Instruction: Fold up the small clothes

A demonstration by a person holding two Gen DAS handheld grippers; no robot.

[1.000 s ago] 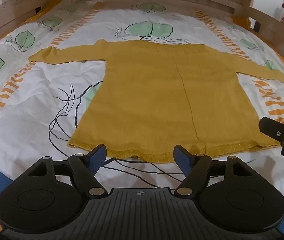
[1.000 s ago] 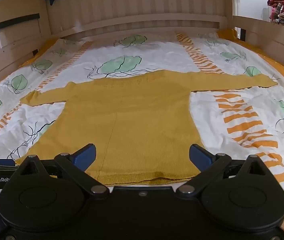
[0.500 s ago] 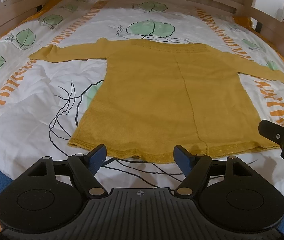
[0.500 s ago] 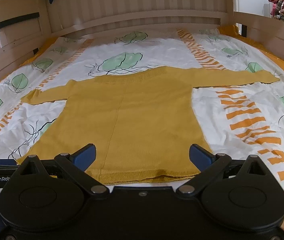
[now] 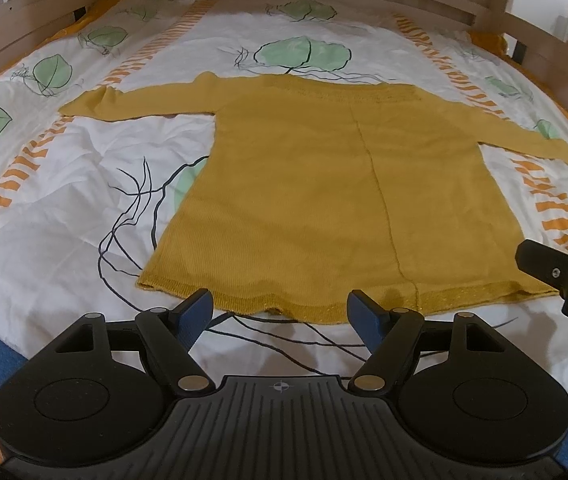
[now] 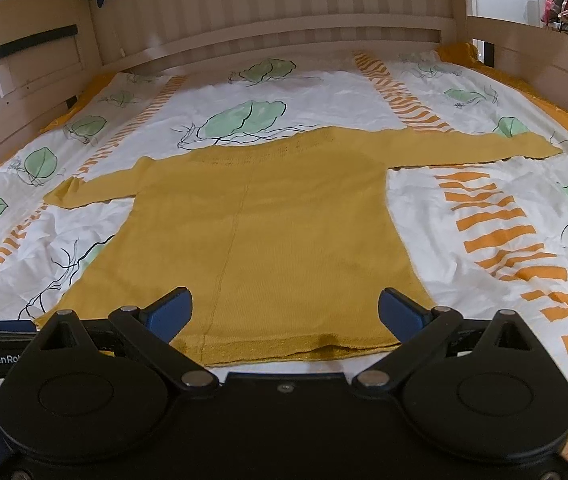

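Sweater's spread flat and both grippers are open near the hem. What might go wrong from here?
1. The left gripper or right gripper may pinch the rumpled duvet along with the sweater.
2. Both sleeves lie outstretched, so lifting the hem first may drag them crooked.

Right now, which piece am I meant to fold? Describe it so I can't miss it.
Start from the bed's white leaf-print duvet. Spread flat at its middle lies the mustard-yellow knit sweater, sleeves stretched out to both sides, hem nearest the grippers. It is the only solid-coloured garment there.

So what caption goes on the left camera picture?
Open left tool hovers at the hem of a yellow sweater spread flat on the bed.
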